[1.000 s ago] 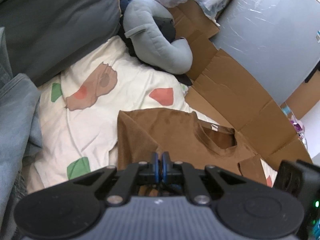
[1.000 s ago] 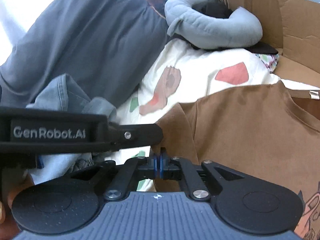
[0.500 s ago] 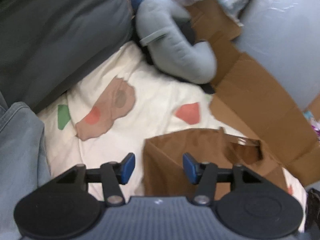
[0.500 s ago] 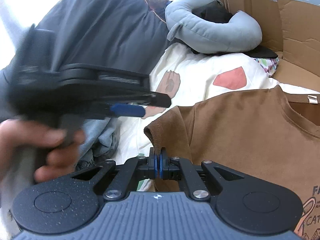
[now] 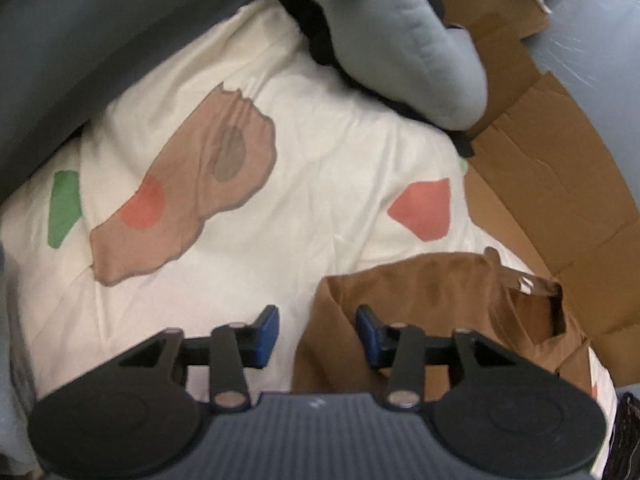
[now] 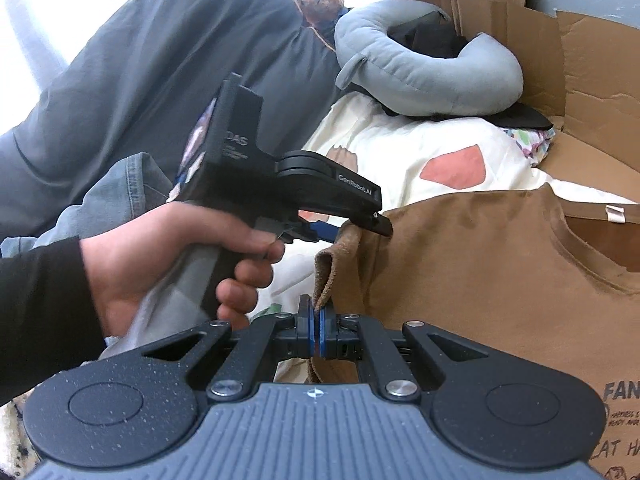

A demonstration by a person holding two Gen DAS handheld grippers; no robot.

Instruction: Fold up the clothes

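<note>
Early fold: brown T-shirt (image 6: 480, 280) lies mostly flat on the patterned bedding (image 5: 320, 184); right gripper (image 6: 316, 330) pinches its near left edge; left gripper (image 5: 317, 330), jaws closing, straddles the far corner ungripped; folding remains.

The brown T-shirt (image 6: 500, 280) ran off the right edge in the right wrist view, its printed lettering cut short. The left wrist view was motion-blurred. The black item inside the grey neck pillow (image 6: 420, 76) was largely hidden
</note>
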